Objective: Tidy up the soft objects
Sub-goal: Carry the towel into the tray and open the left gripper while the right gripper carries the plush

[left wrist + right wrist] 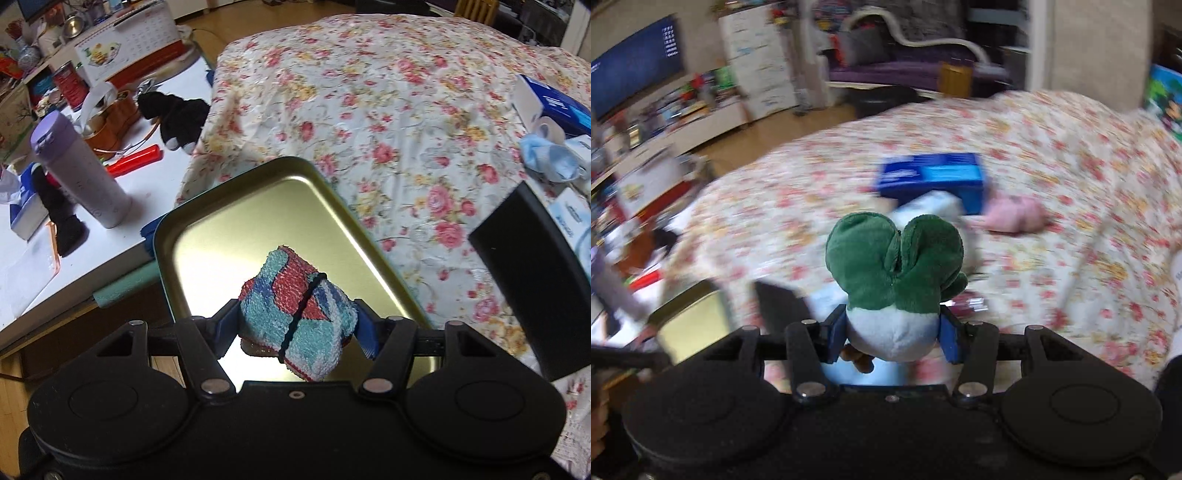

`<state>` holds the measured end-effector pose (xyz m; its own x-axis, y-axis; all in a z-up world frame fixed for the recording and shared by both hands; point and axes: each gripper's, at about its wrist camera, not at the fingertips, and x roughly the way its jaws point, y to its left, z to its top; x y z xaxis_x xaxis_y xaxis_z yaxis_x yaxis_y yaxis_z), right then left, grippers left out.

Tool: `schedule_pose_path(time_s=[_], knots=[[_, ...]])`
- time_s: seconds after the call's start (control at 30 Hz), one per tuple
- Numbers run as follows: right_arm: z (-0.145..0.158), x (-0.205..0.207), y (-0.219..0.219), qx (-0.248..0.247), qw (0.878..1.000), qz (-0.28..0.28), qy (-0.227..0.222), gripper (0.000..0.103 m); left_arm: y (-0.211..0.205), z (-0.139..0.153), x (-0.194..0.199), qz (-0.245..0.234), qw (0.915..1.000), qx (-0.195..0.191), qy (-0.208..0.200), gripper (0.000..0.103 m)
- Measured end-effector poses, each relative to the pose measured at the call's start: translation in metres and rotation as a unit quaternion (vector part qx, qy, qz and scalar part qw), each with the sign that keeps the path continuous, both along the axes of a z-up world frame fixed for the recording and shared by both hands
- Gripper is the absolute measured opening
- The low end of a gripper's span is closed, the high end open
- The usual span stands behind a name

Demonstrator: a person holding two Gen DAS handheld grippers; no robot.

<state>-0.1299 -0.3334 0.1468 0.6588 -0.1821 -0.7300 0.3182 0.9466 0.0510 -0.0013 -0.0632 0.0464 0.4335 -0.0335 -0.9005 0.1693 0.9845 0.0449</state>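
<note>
Left gripper (297,326): blue pads clamped on the rolled towel (297,314), hung over the gold tray (229,221) as if to drop it in
Right gripper (892,332): closed on the green plush (894,288), lifted above the floral bedspread (1052,147); view blurred
Tray's role: likely the collecting spot
Unsorted: pink soft item (1015,218) lies beside the blue box (931,177)

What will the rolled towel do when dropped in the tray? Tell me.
The rolled towel is terry cloth and dents between the left gripper fingers, so probably soft and light. Its black band should keep it bundled. On the tray, it likely flops, not rolls.
</note>
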Motion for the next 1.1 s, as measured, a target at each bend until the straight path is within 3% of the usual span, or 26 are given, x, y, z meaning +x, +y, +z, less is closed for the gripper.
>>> schedule_pose_path(time_s=[0.17,0.43,0.57,0.77,0.93,1.1], knots=[[-0.002,0.007,0.056,0.026,0.997,0.076,0.012,0.049,0.014,-0.013,0.008,0.02,0.9997,-0.009,0.007,0.06],[-0.036,0.029,0.128,0.035,0.985,0.148,0.082,0.049,0.033,-0.037,0.021,0.033,0.9994,-0.003,0.01,0.06],[-0.055,0.042,0.15,0.032,0.98,0.157,0.115,0.049,0.043,-0.043,0.025,0.041,0.9991,0.008,0.002,0.06],[-0.08,0.055,0.175,0.026,0.976,0.157,0.147,0.049,0.054,-0.044,0.031,0.056,0.9983,-0.013,0.009,0.061],[-0.088,0.064,0.183,0.024,0.975,0.155,0.159,0.05,0.046,-0.04,0.028,0.037,0.9992,-0.011,0.0,0.065],[-0.088,0.066,0.182,0.019,0.976,0.152,0.157,0.059,0.044,-0.038,0.027,0.033,0.9994,-0.006,-0.007,0.072]])
